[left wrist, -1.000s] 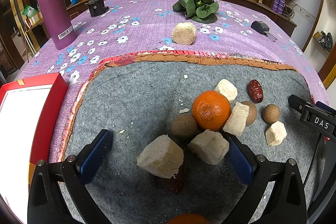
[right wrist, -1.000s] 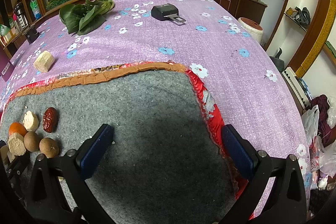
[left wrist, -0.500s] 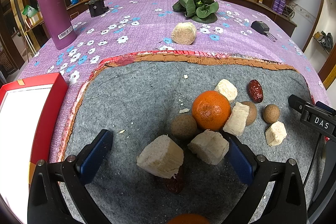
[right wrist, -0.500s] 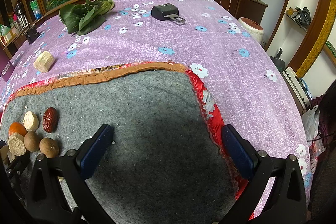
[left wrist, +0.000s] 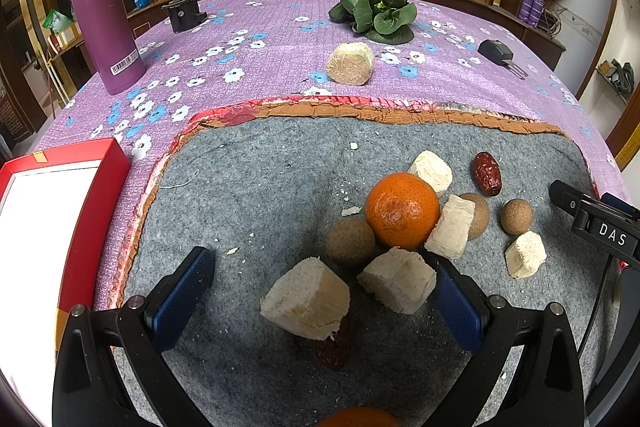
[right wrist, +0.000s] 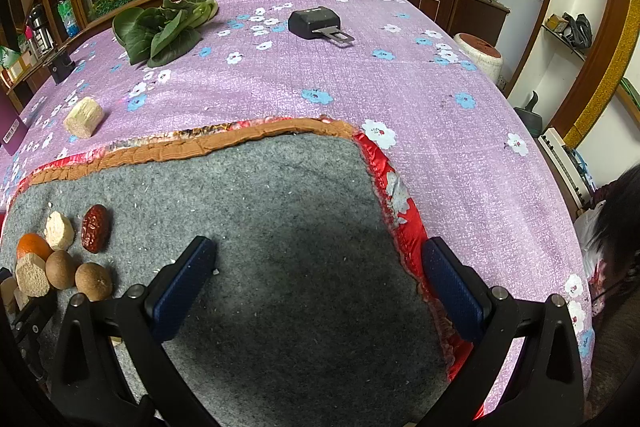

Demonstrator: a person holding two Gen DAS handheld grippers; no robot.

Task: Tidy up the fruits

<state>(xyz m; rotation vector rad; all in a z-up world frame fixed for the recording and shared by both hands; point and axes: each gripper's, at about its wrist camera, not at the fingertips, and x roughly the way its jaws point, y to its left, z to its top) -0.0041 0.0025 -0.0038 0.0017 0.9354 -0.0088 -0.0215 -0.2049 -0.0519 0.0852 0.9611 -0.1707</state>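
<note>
Left gripper (left wrist: 320,291) and right gripper (right wrist: 316,279): both wide open, empty, unmoved since earlier. Glossy dimpled orange (left wrist: 402,209) at frame centre-right on fuzzy grey felt mat (left wrist: 260,195), among crumbly pale chunks (left wrist: 306,298).

Right hand-held gripper (right wrist: 318,277) gapes over bare grey mat (right wrist: 288,227).

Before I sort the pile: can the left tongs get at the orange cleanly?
Probably not cleanly. The left tongs are open, but two pale chunks lie in front of the orange, with others against it.
</note>
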